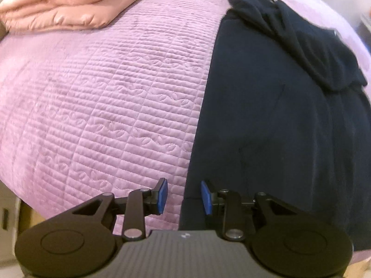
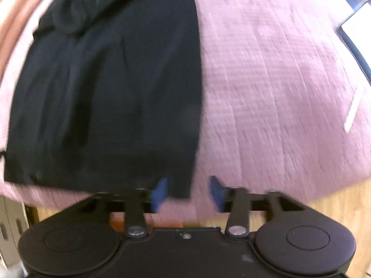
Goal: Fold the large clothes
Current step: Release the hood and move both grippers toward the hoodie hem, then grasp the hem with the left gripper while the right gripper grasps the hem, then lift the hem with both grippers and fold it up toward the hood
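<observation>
A large dark navy garment (image 1: 266, 115) lies flat on a pink quilted bedspread (image 1: 104, 92), folded into a long strip with a bunched part (image 1: 289, 30) across its far end. My left gripper (image 1: 184, 197) is open, straddling the garment's near left edge. In the right wrist view the garment (image 2: 111, 88) fills the left half, on the bedspread (image 2: 278, 92). My right gripper (image 2: 189, 193) is open at the garment's near right corner. The right wrist view is blurred by motion.
A folded peach comforter (image 1: 60, 4) lies at the far left of the bed. Wooden floor (image 2: 336, 203) shows below the bed's near edge. A white object (image 2: 357, 23) sits at the far right edge.
</observation>
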Motion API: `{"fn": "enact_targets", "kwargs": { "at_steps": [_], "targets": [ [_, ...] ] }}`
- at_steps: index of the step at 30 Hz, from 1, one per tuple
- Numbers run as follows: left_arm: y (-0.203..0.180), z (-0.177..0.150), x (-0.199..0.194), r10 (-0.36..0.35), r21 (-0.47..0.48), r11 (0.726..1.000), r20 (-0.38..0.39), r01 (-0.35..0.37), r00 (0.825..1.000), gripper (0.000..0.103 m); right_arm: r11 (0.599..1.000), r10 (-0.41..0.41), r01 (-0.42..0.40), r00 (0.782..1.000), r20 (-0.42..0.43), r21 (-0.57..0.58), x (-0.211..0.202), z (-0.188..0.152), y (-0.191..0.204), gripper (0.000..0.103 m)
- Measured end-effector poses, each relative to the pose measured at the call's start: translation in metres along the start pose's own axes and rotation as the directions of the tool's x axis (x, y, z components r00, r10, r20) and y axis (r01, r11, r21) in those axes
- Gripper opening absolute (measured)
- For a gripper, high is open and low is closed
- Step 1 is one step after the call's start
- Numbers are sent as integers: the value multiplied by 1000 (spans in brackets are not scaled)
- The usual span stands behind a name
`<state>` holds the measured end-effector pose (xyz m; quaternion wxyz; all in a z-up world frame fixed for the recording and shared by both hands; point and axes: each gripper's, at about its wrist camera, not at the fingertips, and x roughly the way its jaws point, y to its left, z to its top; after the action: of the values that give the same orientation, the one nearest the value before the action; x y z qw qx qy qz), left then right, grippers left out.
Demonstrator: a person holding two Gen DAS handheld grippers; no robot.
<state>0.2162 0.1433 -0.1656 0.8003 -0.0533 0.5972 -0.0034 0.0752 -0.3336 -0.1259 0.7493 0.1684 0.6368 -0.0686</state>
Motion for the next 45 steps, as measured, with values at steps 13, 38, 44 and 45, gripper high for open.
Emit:
{"fn": "enact_targets", "kwargs": {
  "at_steps": [13,38,44,45],
  "targets": [
    [16,-7,39,-223,-104,973,-192,206,956,77,995,69,-64,996,-64,75,43,3,-21,71],
    [-38,124,-17,-395,40,917,229,397,890,6,964,262,-261,910,322,-47,-17,140,-3,11],
    [-62,216,8,-346,-22,922,407,388,845,29,987,88,-148,843,531,70,-22,219,-9,49],
    [-65,219,11,-333,-29,924,427,381,840,40,988,94,-144,830,549,49,-27,221,-9,53]
  ]
}}
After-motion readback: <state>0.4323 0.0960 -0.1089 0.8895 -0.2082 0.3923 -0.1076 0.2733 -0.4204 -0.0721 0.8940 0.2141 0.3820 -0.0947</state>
